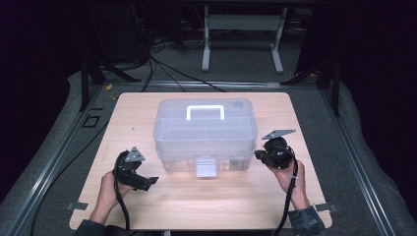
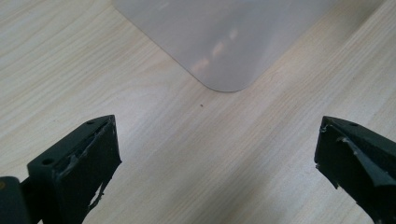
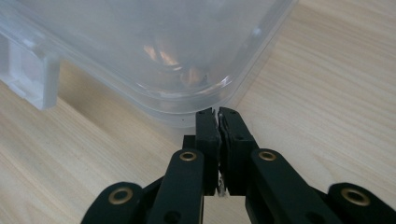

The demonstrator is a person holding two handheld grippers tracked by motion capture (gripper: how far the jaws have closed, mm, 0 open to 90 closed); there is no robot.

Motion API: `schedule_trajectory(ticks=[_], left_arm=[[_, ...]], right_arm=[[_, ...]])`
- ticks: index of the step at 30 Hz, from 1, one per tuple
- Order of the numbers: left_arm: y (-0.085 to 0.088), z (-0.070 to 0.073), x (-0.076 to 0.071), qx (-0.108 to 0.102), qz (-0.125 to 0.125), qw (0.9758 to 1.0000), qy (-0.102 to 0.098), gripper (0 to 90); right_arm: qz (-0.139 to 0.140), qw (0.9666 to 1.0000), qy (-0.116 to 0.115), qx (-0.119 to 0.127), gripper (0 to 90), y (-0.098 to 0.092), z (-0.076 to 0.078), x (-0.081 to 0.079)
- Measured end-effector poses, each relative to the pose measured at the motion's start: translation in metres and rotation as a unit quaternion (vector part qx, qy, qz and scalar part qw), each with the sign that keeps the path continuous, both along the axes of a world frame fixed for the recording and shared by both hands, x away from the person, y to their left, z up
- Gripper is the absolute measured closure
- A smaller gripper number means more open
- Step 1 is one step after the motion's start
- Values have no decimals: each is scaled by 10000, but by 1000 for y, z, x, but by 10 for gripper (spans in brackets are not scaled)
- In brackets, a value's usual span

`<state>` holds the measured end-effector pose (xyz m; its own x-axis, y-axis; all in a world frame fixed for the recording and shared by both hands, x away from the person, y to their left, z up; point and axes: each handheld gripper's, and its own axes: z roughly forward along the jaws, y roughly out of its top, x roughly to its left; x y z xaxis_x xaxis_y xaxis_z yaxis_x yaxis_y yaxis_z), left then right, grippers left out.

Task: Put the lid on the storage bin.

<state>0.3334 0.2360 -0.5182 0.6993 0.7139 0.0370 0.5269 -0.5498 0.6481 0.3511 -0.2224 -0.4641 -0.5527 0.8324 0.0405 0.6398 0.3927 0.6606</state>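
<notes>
Clear, translucent plastic storage box point(image 1: 205, 133) with a white carry handle point(image 1: 205, 112) on its lid sits at the middle of the pale wooden table point(image 1: 231, 196). White latch point(image 1: 205, 167) at the centre of its near face, down against the box front. Lid on.

Left gripper point(image 1: 147, 182), black, two-jawed, held in the person's left hand point(image 1: 109, 191) near the box's front-left corner, apart from it. Jaws stand wide, nothing between them; in the left gripper view bare tabletop lies between the two jaws, with a rounded corner of the box point(image 2: 224, 42) ahead.

Right gripper point(image 1: 259, 155), held in the right hand point(image 1: 290, 177), sits just beside the box's front-right corner. Its jaws are pressed together with nothing between them. In the right gripper view the closed tips point(image 3: 217, 114) lie right at the box's rounded lower corner point(image 3: 187, 88); whether they touch the plastic I cannot tell. The latch point(image 3: 35, 77) shows further along that face.

Cables trail from both grippers toward the near table edge.
</notes>
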Motion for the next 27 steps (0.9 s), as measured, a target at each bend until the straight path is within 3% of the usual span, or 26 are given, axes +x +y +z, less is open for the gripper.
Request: schedule_trajectory(ticks=[2, 11, 17, 18, 22, 23, 24, 25, 26, 27], left_arm=[[0, 0, 0, -3, 6, 10000, 1, 1], [3, -2, 1, -1, 34, 10000, 37, 1], [9, -5, 5, -94, 146, 9998, 79, 1], [10, -6, 5, -100, 147, 9998, 108, 1], [11, -11, 10, -92, 134, 9995, 275, 1], [11, -12, 10, -104, 156, 9993, 310, 1], [12, -13, 11, -107, 163, 9993, 332, 1], [13, -13, 11, -122, 171, 9992, 329, 1], [15, -14, 12, -146, 199, 9991, 342, 1], [16, -15, 12, -159, 210, 9990, 358, 1]], right_arm=[[-41, 9999, 47, -98, 873, -1, 0, 0], [-64, 9999, 71, 63, 834, -9, 0, 0], [-249, 9995, 150, -100, 771, -21, -13, 2], [-363, 9989, 202, -215, 729, -25, -16, 3], [-605, 9976, 284, -169, 619, -41, -39, 5], [-405, 9983, 379, 177, 557, -47, -44, 7], [-406, 9976, 455, 322, 485, -52, -49, 8], [-735, 9964, 430, -25, 422, -55, -54, 7], [-507, 9968, 528, 315, 378, -60, -58, 8], [-744, 9960, 487, 118, 328, -62, -63, 8]])
